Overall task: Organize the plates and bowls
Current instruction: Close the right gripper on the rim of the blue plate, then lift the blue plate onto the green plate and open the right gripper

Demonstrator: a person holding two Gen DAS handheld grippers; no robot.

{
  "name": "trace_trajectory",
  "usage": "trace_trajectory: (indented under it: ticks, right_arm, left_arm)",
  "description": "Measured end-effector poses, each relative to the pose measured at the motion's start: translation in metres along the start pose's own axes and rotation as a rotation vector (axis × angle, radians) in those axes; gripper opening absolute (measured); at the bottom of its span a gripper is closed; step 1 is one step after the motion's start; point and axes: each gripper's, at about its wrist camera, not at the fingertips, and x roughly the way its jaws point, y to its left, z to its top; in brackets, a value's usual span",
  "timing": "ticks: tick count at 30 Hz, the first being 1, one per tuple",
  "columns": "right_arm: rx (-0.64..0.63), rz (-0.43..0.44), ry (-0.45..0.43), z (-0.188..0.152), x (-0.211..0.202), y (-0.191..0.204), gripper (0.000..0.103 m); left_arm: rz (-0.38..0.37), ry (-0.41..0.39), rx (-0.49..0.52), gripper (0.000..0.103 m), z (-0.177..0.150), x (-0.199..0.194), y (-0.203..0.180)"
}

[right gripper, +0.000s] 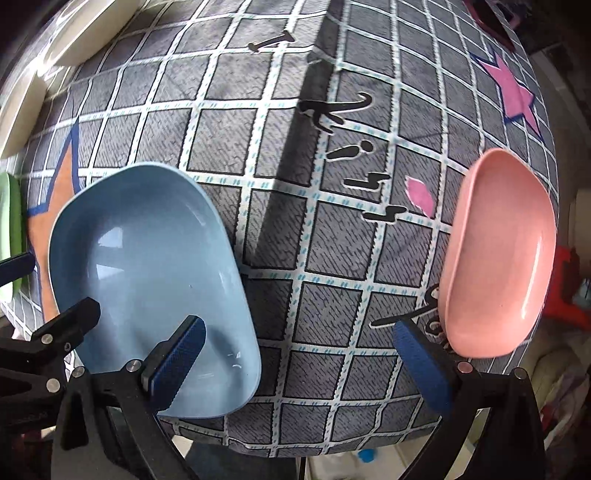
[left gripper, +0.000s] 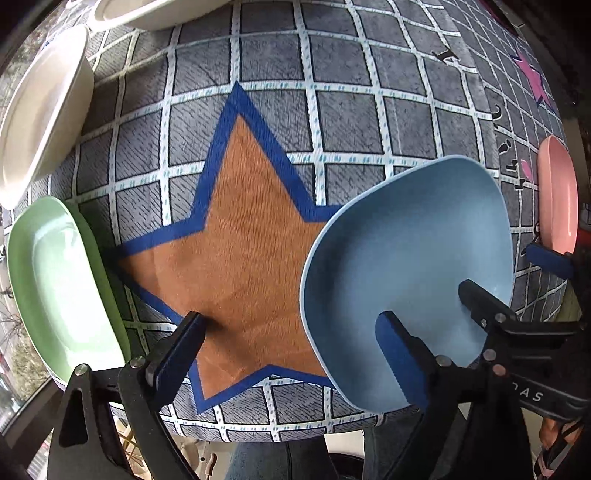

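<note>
A light blue bowl [left gripper: 406, 258] [right gripper: 147, 273] sits upright on the checked tablecloth near the front edge. My left gripper [left gripper: 291, 321] is open. Its right pad hangs over the inside of the blue bowl and its left finger over the orange star [left gripper: 243, 240], so the bowl's left rim lies between the jaws, untouched. My right gripper [right gripper: 299, 325] is open too, its left pad over the blue bowl's right side and its right pad beside a pink bowl [right gripper: 498, 258] [left gripper: 557, 192]. Neither gripper holds anything.
A green dish [left gripper: 55, 288] lies at the left edge, with two cream plates [left gripper: 40, 110] [left gripper: 147, 14] behind it. The grey checked cloth [right gripper: 332, 240] carries a pink star [right gripper: 513, 92] at the far right. The table's front edge runs just below both grippers.
</note>
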Motion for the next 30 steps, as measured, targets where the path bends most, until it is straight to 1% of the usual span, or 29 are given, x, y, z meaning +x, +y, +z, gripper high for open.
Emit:
trace_trajectory:
  ticks: [1,2,3,4,5,6,7,8,9,10,12,13,14,15,16,18,19,23,28,29,30]
  right_arm:
    - [0.001,0.031,0.005,0.000,0.000,0.004,0.092]
    - [0.014,0.057,0.005,-0.008,0.004,0.006,0.087]
    - [0.027,0.101,0.012,-0.010,0.004,0.008,0.081]
    - [0.031,0.107,0.011,-0.011,0.002,0.009,0.075]
    - [0.024,0.111,0.011,-0.011,-0.001,0.011,0.068]
    - [0.012,0.118,0.013,-0.010,-0.004,0.013,0.064]
    - [0.001,0.129,0.017,-0.006,-0.010,0.018,0.053]
    - [-0.004,0.145,0.024,-0.003,-0.013,0.028,0.039]
    - [-0.002,0.160,0.040,0.002,-0.015,0.041,0.035]
    - [0.008,0.147,0.051,0.002,-0.014,0.050,0.031]
    - [0.039,0.150,0.057,0.001,-0.015,0.055,0.031]
    - [0.059,0.162,0.065,-0.004,-0.015,0.059,0.031]
    - [0.079,0.181,0.076,-0.006,-0.014,0.059,0.031]
    - [0.095,0.200,0.082,-0.026,-0.011,0.056,0.031]
    - [0.103,0.217,0.088,-0.031,-0.012,0.059,0.031]
    - [0.105,0.227,0.094,-0.036,-0.014,0.066,0.031]
    - [0.103,0.225,0.095,-0.041,-0.018,0.074,0.031]
    - [0.083,0.227,0.085,-0.036,-0.036,0.106,0.031]
    - [0.078,0.270,0.071,-0.026,-0.061,0.140,0.031]
    - [0.068,0.274,0.068,-0.026,-0.067,0.149,0.031]
    - [0.053,0.276,0.065,-0.025,-0.071,0.159,0.031]
  left_arm:
    - [0.011,-0.007,0.000,0.090,-0.008,0.003,-0.001]
    - [0.013,-0.009,0.013,0.089,-0.018,0.007,-0.002]
    - [0.016,-0.011,0.029,0.086,-0.024,0.008,-0.004]
    - [0.018,-0.015,0.045,0.084,-0.025,0.005,-0.007]
    - [0.013,-0.023,0.064,0.079,-0.027,0.004,-0.012]
    - [-0.004,-0.029,0.086,0.070,-0.030,-0.002,-0.019]
    - [-0.027,-0.035,0.108,0.063,-0.034,-0.004,-0.023]
    - [-0.045,-0.031,0.130,0.053,-0.037,-0.004,-0.026]
    - [-0.023,-0.028,0.143,0.053,-0.041,-0.003,-0.027]
    - [-0.021,-0.026,0.150,0.053,-0.046,-0.002,-0.025]
    - [-0.039,-0.032,0.144,0.049,-0.053,-0.004,-0.020]
    - [-0.041,-0.028,0.139,0.048,-0.051,-0.004,-0.018]
    - [-0.044,-0.027,0.134,0.047,-0.043,-0.010,-0.010]
    - [-0.044,-0.032,0.131,0.047,-0.028,-0.019,-0.003]
    - [-0.042,-0.041,0.134,0.047,-0.020,-0.031,0.020]
    - [-0.027,-0.067,0.149,0.047,-0.018,-0.044,0.043]
    - [-0.016,-0.082,0.156,0.047,-0.020,-0.050,0.048]
    - [0.007,-0.131,0.152,0.047,-0.026,-0.072,0.072]
    - [0.027,-0.164,0.102,0.047,-0.027,-0.104,0.127]
    - [0.031,-0.171,0.088,0.047,-0.022,-0.108,0.142]
    - [0.031,-0.178,0.072,0.047,-0.025,-0.112,0.155]
